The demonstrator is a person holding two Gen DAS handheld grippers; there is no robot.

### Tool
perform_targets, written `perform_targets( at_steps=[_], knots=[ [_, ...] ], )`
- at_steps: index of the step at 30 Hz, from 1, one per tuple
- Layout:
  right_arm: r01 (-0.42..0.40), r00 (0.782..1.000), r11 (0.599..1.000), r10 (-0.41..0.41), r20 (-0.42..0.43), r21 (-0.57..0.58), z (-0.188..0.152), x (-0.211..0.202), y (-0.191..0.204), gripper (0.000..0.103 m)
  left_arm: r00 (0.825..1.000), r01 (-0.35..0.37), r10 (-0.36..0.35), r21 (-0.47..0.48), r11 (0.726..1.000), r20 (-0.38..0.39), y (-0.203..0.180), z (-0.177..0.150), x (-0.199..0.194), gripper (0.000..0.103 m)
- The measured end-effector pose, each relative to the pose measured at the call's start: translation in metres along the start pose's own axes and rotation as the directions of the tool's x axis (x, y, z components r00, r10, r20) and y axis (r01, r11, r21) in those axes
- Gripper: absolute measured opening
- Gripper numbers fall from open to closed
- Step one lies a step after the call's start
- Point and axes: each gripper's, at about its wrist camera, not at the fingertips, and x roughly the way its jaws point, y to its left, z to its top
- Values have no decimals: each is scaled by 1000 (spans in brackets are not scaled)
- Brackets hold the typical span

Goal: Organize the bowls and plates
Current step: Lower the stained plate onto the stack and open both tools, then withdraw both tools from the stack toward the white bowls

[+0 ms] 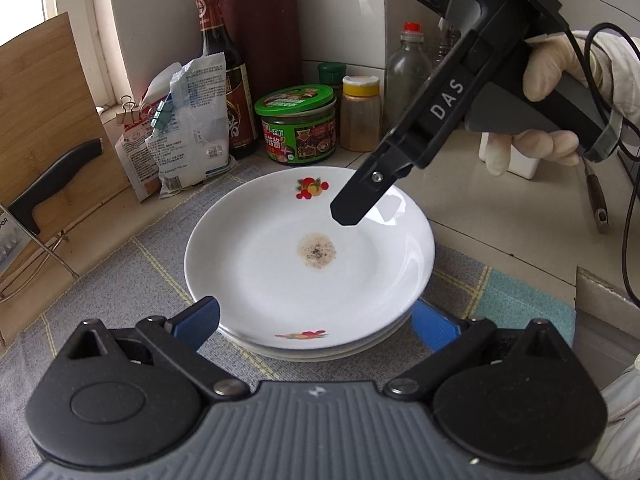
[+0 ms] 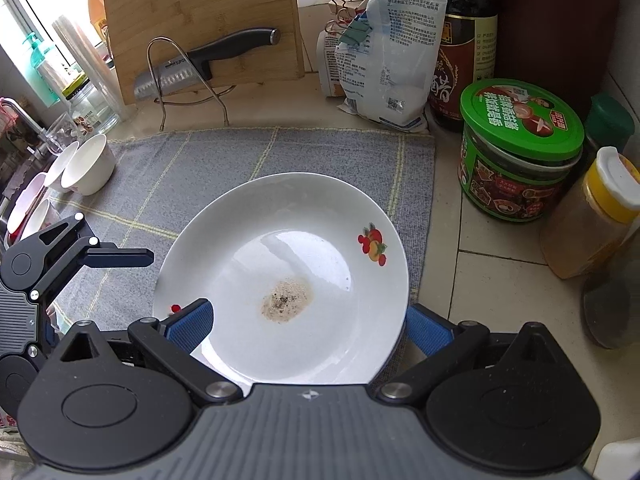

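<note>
Plates: a stack of white ceramic plates with fruit motifs (image 1: pixel 310 256) sat on the grey checked cloth (image 1: pixel 120 272) on the tabletop.
Left tool (image 1: pixel 316 320): spread wide, grasping nothing.
Right tool (image 2: pixel 308 320): released, straddling the rim.
Risk: a shallow grip could have tipped the greasy top plate.

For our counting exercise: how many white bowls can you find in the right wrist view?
2, both at the grey mat's left edge: one bowl tipped on its side, another nested just behind it. Others may be hidden left.
</note>
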Motion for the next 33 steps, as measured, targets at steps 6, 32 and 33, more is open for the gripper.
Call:
perform_targets(
  at_steps=[6, 32, 33],
  knots=[
    [2, 999, 999, 0, 34, -53, 1, -6, 9, 103, 998, -49, 52, -58, 997, 43, 1, 4, -10, 102],
    [-14, 986, 979, 47, 159, -203, 5, 39, 156, 103, 936, -311, 346, -329, 892, 55, 57, -93, -132, 102],
    [-15, 986, 980, 48, 160, -201, 5, 43, 164, 103, 934, -317, 354, -339, 886, 51, 61, -100, -139, 102]
  ],
)
